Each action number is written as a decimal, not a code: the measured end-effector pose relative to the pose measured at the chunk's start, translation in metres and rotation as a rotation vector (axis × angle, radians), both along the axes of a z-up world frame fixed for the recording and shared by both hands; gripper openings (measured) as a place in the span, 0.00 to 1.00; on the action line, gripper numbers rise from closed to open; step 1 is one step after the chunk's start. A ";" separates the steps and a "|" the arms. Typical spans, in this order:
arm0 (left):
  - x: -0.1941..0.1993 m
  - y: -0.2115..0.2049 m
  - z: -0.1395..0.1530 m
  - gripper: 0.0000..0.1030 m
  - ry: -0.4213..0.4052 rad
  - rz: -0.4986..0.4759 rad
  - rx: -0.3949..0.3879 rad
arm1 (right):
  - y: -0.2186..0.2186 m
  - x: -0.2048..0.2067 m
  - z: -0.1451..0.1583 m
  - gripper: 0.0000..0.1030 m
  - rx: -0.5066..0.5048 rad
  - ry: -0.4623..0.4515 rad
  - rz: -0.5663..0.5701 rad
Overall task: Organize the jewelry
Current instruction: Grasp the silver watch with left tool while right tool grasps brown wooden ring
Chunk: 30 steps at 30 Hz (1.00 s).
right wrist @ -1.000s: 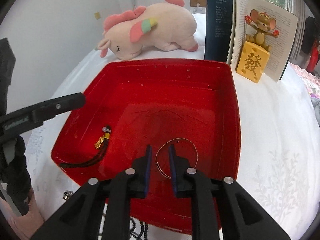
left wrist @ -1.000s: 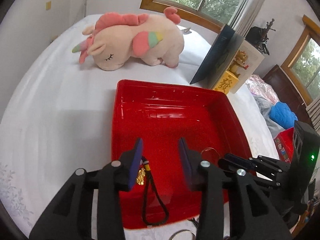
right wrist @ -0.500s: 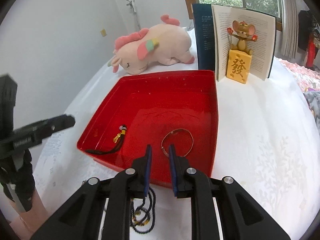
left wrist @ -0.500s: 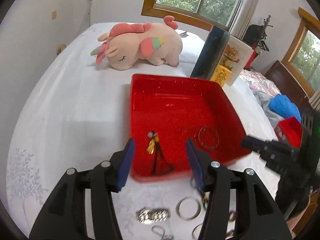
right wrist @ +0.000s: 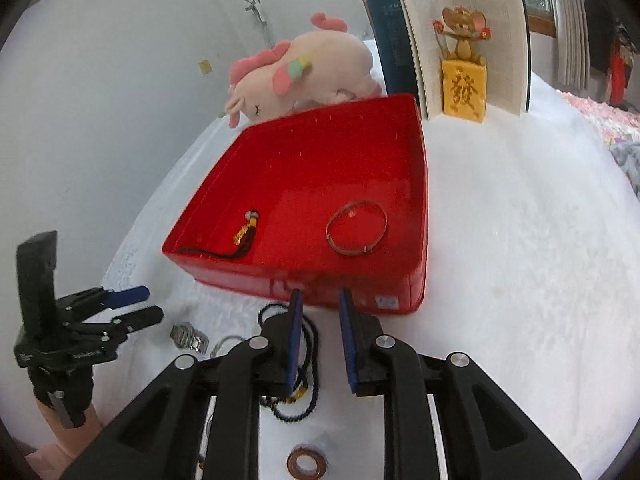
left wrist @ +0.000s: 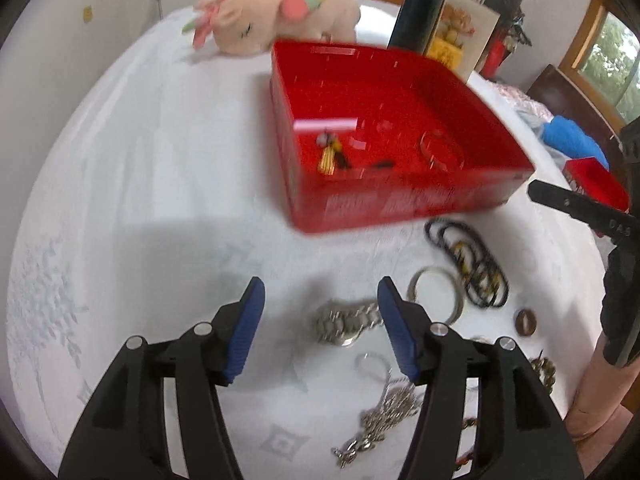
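Observation:
A red tray (right wrist: 420, 200) on the white cloth holds a black cord with a gold tassel charm (right wrist: 246, 232) and a thin bangle (right wrist: 328, 236). In front of the tray lie loose pieces: a silver watch (left wrist: 344, 324), a silver ring (left wrist: 434, 292), a black bead necklace (left wrist: 468, 264), a brown ring (left wrist: 526, 322) and a silver chain (left wrist: 384, 412). My left gripper (left wrist: 320, 284) hovers over the watch, jaws opening, nothing between its pads. My right gripper (right wrist: 320, 296) hangs at the tray's near wall above the bead necklace (right wrist: 310, 336), jaws opening a little, empty.
A pink plush unicorn (right wrist: 304, 72) lies behind the tray. An open book (right wrist: 460, 36) stands at the back right with a mouse figurine on a gold block (right wrist: 464, 92) before it. A blue cloth (left wrist: 572, 140) and a small red box (left wrist: 592, 180) sit off the right side.
Both grippers have drawn back from over the tray to the cloth in front of it. The left jaws have spread wider. The loose jewelry has come into view.

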State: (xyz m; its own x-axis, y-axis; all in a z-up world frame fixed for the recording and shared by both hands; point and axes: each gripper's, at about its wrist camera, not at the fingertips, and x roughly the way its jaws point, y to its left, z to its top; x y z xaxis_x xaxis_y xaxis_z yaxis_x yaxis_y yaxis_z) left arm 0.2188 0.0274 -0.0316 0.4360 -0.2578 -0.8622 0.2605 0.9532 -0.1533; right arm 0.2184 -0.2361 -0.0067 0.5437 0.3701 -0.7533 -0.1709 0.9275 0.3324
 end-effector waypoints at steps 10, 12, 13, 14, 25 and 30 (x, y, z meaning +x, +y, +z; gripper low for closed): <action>-0.018 0.003 -0.015 0.67 0.002 -0.095 -0.012 | 0.000 -0.026 -0.011 0.23 0.014 0.041 0.017; -0.015 0.004 -0.016 0.67 0.013 -0.116 -0.010 | -0.001 -0.030 -0.013 0.23 0.013 0.048 0.013; -0.013 0.003 -0.017 0.67 0.017 -0.122 0.002 | -0.001 -0.032 -0.014 0.24 0.012 0.053 0.013; -0.011 0.003 -0.017 0.67 0.019 -0.124 0.009 | -0.001 -0.033 -0.014 0.24 0.011 0.057 0.014; -0.008 -0.009 -0.029 0.69 0.032 -0.093 0.029 | 0.010 -0.058 -0.028 0.24 -0.100 0.151 0.047; -0.009 -0.011 -0.030 0.71 0.023 -0.083 0.029 | 0.010 -0.067 -0.034 0.24 -0.143 0.183 0.079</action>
